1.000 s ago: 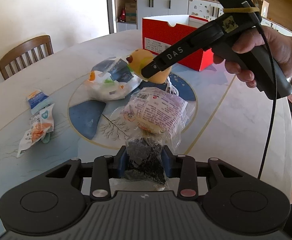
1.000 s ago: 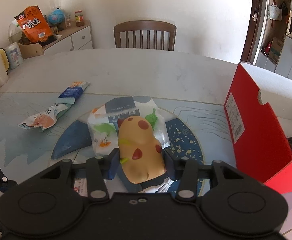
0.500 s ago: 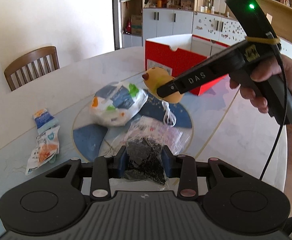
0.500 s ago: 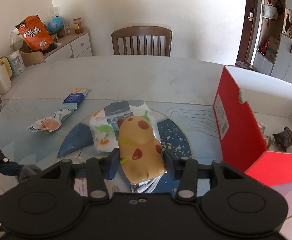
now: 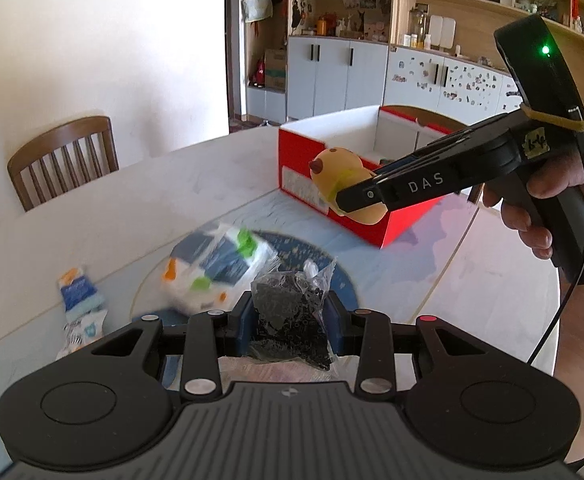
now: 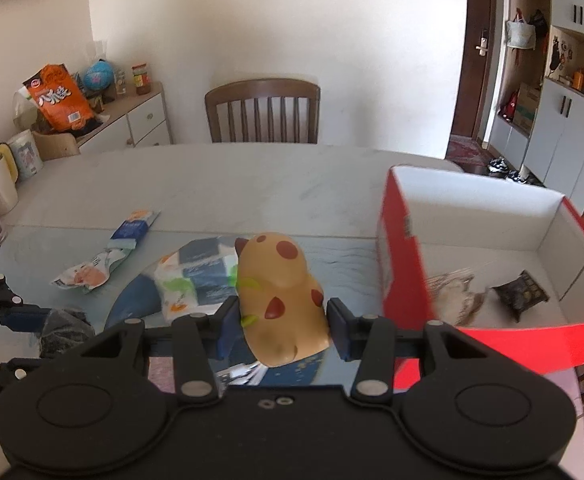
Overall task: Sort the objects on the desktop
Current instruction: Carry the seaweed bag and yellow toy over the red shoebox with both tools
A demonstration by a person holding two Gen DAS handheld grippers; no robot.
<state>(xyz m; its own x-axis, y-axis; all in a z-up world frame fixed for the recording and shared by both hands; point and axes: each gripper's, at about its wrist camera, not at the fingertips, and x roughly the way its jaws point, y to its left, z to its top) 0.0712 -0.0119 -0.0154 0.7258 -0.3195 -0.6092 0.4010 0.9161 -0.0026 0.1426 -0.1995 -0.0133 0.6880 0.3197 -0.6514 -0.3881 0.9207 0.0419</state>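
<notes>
My left gripper point(image 5: 288, 316) is shut on a clear bag of black stuff point(image 5: 288, 320), held above the table. My right gripper point(image 6: 280, 320) is shut on a yellow toy with red spots point(image 6: 280, 296); in the left wrist view the toy point(image 5: 340, 184) hangs in the air just in front of the red box point(image 5: 356, 208). The red box point(image 6: 400, 272) is open and white inside, at the right, with a dark packet point(image 6: 520, 290) and a pale wrapper point(image 6: 452, 292) in it.
A white tissue pack with blue and green print point(image 5: 212, 268) lies on the round table's blue centre. A blue-and-white snack packet point(image 5: 78, 304) lies at the left. A wooden chair point(image 6: 262, 112) stands at the far side. A cabinet with jars point(image 6: 132, 120) is left.
Both grippers have risen off the table with their loads. The right gripper has carried the toy right, toward the red box. The bread packet has dropped out of the left view.
</notes>
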